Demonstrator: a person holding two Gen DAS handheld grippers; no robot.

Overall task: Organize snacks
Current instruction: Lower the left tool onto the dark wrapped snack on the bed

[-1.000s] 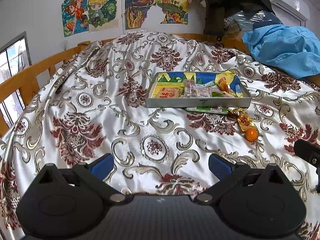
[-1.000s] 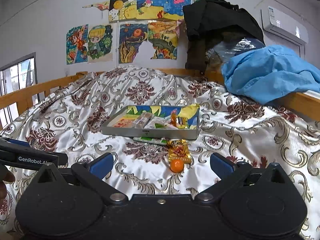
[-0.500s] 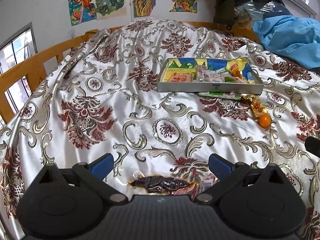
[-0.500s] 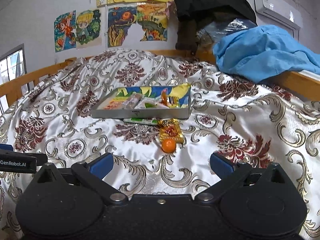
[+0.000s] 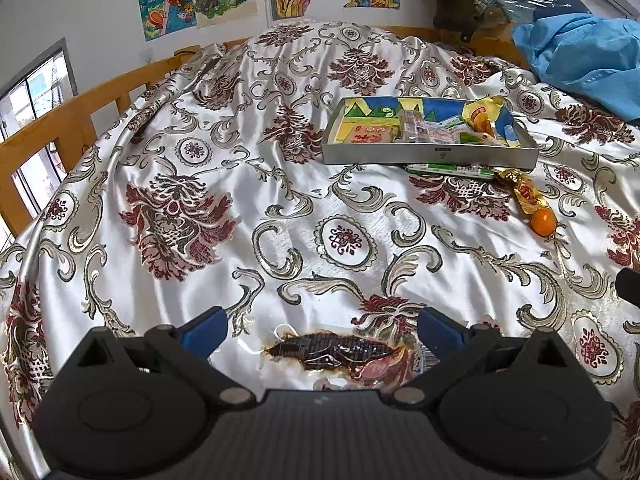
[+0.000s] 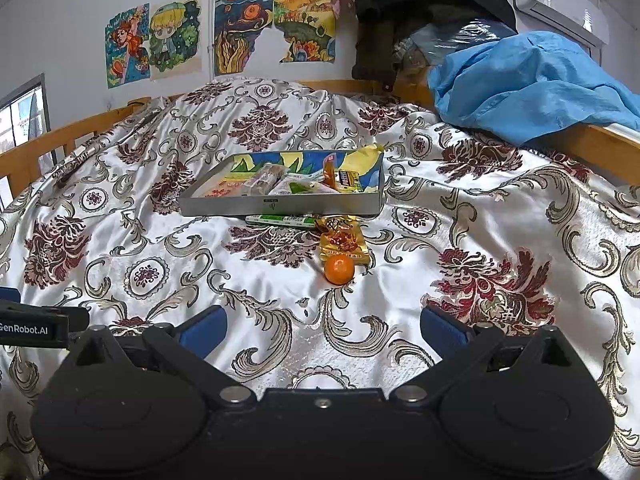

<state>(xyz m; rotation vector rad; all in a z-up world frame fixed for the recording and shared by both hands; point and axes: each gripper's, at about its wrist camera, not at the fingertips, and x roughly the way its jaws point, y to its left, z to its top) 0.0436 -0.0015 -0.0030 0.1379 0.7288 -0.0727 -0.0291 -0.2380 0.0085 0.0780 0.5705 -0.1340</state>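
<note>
Both views are bright and evenly lit, with daylight entering from the window [image 5: 36,92] on the left. The satin bedspread [image 5: 280,208] throws white glare along its folds. Shadows are soft and short; the orange [image 6: 339,269] casts a faint one. Focus is sharp throughout. Fisheye distortion bows the bed rail [image 6: 60,140], and the corners vignette to black.

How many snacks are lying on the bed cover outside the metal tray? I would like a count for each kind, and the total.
Green-and-white packet: 1
Gold wrapped snack: 1
Small orange fruit: 1
Dark brown snack in clear packet: 1
Total: 4
</note>
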